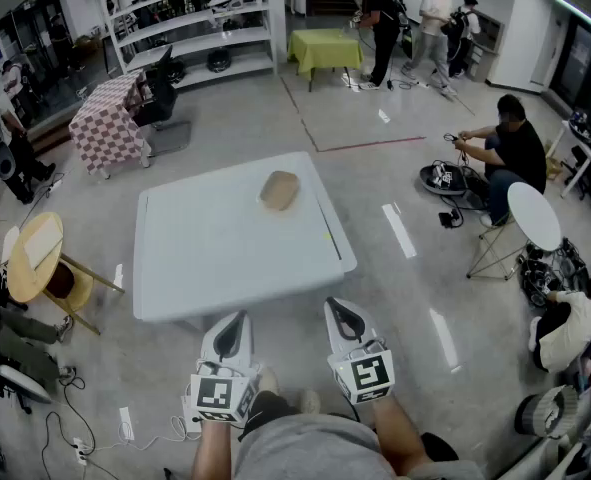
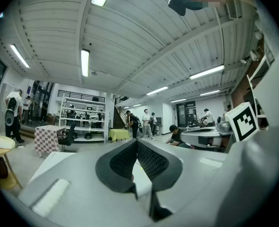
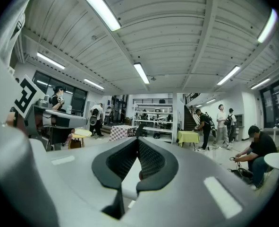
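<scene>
1. Nearest the person, low in the head view, the left gripper [image 1: 233, 323] and the right gripper [image 1: 340, 313] are hovering side by side over the floor, just short of the white desk's [image 1: 215, 253] near edge and touching nothing.
2. Each gripper view is showing that gripper's jaws pressed together at the tips, with nothing between them: left gripper [image 2: 137, 146], right gripper [image 3: 138, 145].
3. Farther on, a tan rounded object [image 1: 280, 190] is lying on the desk's far right part, well apart from both grippers.
4. Off to the right, a seated person [image 1: 513, 153] is working beside a round white side table [image 1: 533, 216].
5. Farthest back, a checkered table [image 1: 108, 123] and a yellow-green table [image 1: 325, 48] are standing before white shelving [image 1: 190, 18].
</scene>
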`<state>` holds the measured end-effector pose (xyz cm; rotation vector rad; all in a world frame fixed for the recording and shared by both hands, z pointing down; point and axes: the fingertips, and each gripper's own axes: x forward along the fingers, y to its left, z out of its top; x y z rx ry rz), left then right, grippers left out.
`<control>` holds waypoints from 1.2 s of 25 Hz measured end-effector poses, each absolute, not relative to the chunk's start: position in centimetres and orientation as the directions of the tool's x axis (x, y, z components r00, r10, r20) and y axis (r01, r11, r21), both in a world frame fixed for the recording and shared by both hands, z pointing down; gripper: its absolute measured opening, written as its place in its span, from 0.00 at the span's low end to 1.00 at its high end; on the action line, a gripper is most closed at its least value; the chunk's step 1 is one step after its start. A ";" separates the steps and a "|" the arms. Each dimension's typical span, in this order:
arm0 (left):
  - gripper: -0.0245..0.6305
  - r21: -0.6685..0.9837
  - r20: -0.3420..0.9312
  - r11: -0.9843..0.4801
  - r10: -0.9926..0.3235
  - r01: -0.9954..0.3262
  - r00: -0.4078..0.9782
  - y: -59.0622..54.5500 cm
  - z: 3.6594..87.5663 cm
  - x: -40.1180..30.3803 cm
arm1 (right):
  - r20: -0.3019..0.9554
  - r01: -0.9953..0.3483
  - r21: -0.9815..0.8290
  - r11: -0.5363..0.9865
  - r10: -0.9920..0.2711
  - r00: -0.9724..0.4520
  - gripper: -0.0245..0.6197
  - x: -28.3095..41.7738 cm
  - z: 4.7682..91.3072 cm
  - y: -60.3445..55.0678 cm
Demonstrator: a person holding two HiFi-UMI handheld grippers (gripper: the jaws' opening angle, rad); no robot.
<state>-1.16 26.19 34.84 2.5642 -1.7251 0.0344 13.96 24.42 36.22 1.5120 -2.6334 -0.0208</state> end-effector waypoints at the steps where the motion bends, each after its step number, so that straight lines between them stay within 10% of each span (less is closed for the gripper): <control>1: 0.05 0.030 0.045 -0.380 -0.923 -0.924 0.381 26.0 34.8 -1.2 | 0.082 -0.860 0.067 0.505 -0.862 -0.500 0.04 13.8 36.1 24.2; 30: 0.05 0.059 0.059 -0.548 -0.833 -0.834 0.551 11.6 34.8 -7.8 | 0.099 -0.936 0.061 0.346 -0.936 -0.339 0.04 7.1 35.5 12.3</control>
